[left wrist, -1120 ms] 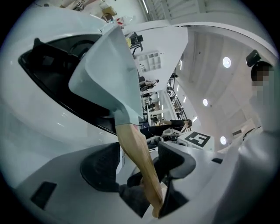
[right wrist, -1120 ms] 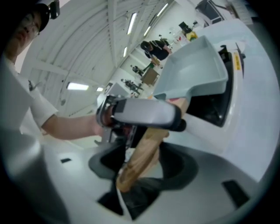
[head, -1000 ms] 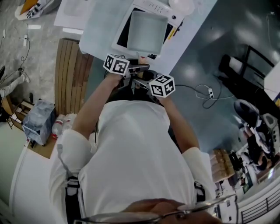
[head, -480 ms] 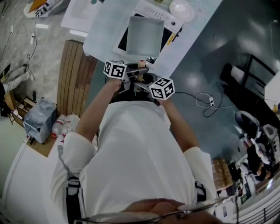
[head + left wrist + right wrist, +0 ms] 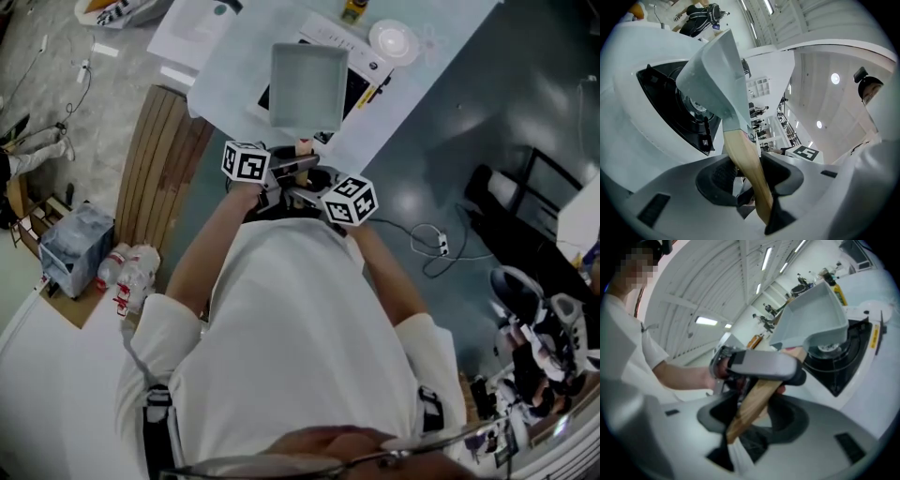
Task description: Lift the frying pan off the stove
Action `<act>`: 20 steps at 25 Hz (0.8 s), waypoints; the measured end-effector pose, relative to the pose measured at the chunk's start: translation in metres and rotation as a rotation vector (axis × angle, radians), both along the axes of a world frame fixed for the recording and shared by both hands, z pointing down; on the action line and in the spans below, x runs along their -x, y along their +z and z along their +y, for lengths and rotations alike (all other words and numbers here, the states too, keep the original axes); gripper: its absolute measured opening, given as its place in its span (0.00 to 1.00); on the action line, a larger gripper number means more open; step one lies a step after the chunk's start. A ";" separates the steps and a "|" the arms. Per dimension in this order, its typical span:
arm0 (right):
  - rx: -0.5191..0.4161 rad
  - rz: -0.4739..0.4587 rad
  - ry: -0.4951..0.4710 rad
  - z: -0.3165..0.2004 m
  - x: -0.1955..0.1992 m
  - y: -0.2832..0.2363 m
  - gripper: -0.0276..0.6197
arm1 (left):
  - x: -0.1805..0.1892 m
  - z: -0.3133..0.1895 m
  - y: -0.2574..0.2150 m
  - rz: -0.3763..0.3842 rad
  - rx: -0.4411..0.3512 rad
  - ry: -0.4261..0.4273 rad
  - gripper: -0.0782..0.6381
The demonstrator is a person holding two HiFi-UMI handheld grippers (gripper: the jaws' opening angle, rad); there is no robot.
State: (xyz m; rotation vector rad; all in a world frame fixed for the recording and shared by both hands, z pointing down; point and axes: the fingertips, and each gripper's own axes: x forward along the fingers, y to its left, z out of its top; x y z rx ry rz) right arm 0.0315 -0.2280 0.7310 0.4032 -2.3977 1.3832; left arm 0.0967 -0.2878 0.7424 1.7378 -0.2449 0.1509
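The square grey frying pan point(image 5: 307, 84) hangs in the air just above the black stove point(image 5: 661, 89), at the far side of the scene, and seems already clear of the burner. The left gripper point(image 5: 752, 176) and the right gripper point(image 5: 754, 413) both clamp its pale wooden handle point(image 5: 740, 154), one beside the other. The left jaws have just been closing, with the handle between them.

The main danger, I think, is the weight of the pan far in front of the two grips. The handle looks smooth, so it could turn or slide between the pads, and the pan would then dip and strike the stove. The grippers are also very near to each other and may collide if the hands do not rise together.

The stove stands on a white table point(image 5: 225, 66), with a white round plate point(image 5: 392, 39) to its right. Left of the person is a wooden slatted bench point(image 5: 155, 159), and a cable point(image 5: 436, 244) lies on the grey floor point(image 5: 487, 112) on the right.
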 end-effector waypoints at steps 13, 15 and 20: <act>-0.076 -0.025 -0.087 0.051 0.030 -0.044 0.38 | 0.036 0.045 -0.048 0.014 -0.086 -0.084 0.36; -0.089 -0.024 -0.094 0.066 0.037 -0.051 0.38 | 0.043 0.060 -0.057 0.016 -0.097 -0.082 0.36; -0.102 -0.027 -0.078 0.111 0.055 -0.067 0.38 | 0.059 0.105 -0.077 0.023 -0.105 -0.070 0.37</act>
